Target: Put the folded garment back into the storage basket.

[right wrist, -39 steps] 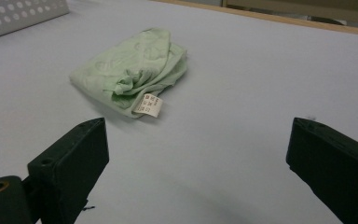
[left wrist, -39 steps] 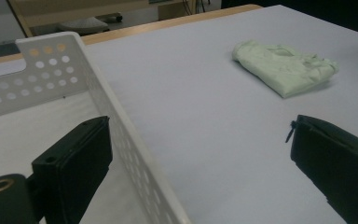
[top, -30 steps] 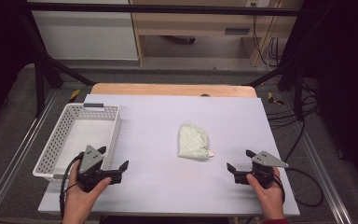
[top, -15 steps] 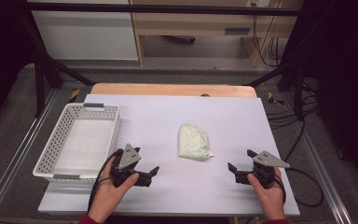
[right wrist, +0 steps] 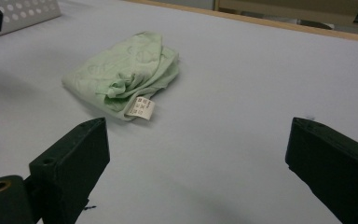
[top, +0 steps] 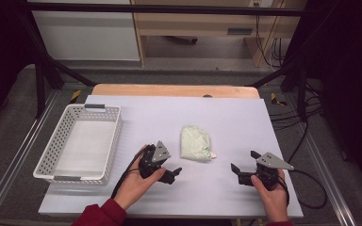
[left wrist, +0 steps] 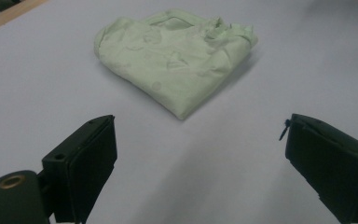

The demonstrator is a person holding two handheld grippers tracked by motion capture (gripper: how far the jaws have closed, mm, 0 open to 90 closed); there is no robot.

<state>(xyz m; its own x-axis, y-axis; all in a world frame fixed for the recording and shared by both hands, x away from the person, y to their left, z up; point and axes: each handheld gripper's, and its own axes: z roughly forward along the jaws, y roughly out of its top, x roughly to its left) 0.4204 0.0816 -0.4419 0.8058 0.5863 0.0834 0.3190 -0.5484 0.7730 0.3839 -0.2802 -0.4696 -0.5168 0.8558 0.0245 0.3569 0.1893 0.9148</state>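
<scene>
A folded pale green cloth (top: 195, 142) lies on the white table near its middle, with a small white label (top: 212, 154) at its near right corner. My left gripper (top: 173, 173) is open just short of the cloth's near left side, jaws pointing right. In the left gripper view the cloth (left wrist: 175, 53) lies ahead of the wide-apart jaws of the left gripper (left wrist: 200, 154). My right gripper (top: 242, 165) is open near the front right, aimed left at the cloth. In the right gripper view the cloth (right wrist: 123, 70) and its label (right wrist: 141, 108) lie beyond the right gripper (right wrist: 200, 158).
A white perforated basket (top: 47, 162) stands at the table's left side, with nothing in it. A wooden strip (top: 174, 89) runs along the table's far edge. Cables (top: 306, 188) trail off the right gripper near the table's right edge.
My left gripper has moved right, from beside the basket to just short of the cloth. The right gripper and the cloth have stayed put.
</scene>
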